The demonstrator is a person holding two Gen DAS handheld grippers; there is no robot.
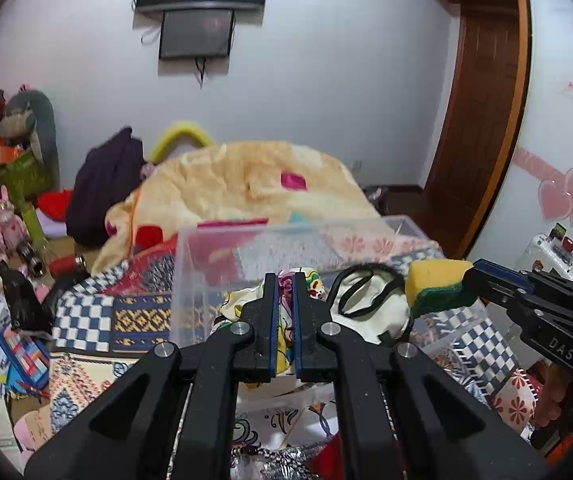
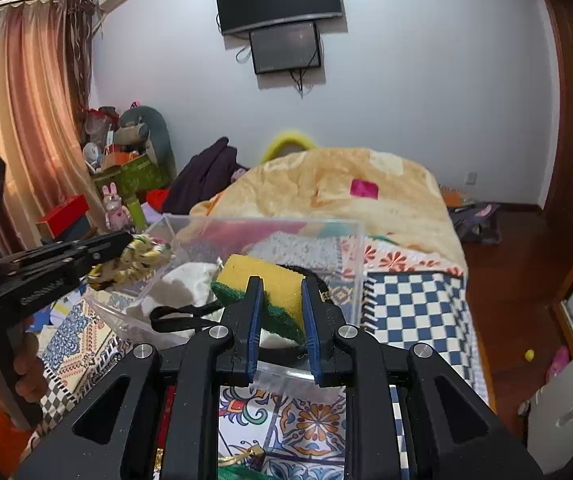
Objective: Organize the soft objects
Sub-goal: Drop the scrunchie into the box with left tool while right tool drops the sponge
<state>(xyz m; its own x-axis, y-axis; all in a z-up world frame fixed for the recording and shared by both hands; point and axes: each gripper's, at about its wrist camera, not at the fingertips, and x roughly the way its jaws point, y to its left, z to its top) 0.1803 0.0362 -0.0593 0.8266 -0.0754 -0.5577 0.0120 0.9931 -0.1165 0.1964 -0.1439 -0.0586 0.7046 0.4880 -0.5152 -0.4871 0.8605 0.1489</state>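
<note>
The left tongs (image 1: 285, 280) pinch a printed cloth (image 2: 134, 262) over the clear box (image 2: 350, 236) on the bed. The right tongs (image 2: 282, 284) pinch a yellow-green sponge (image 2: 262, 280) above the box's near edge.

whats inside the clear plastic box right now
Inside the clear plastic box lies a white cloth pouch with a black cord. The sponge and right gripper hide the rest of the bottom.

Left gripper (image 1: 285, 280) level, fingers nearly together, pointing 12 o'clock. Right gripper (image 2: 282, 288) level, clamped, wider gap.
</note>
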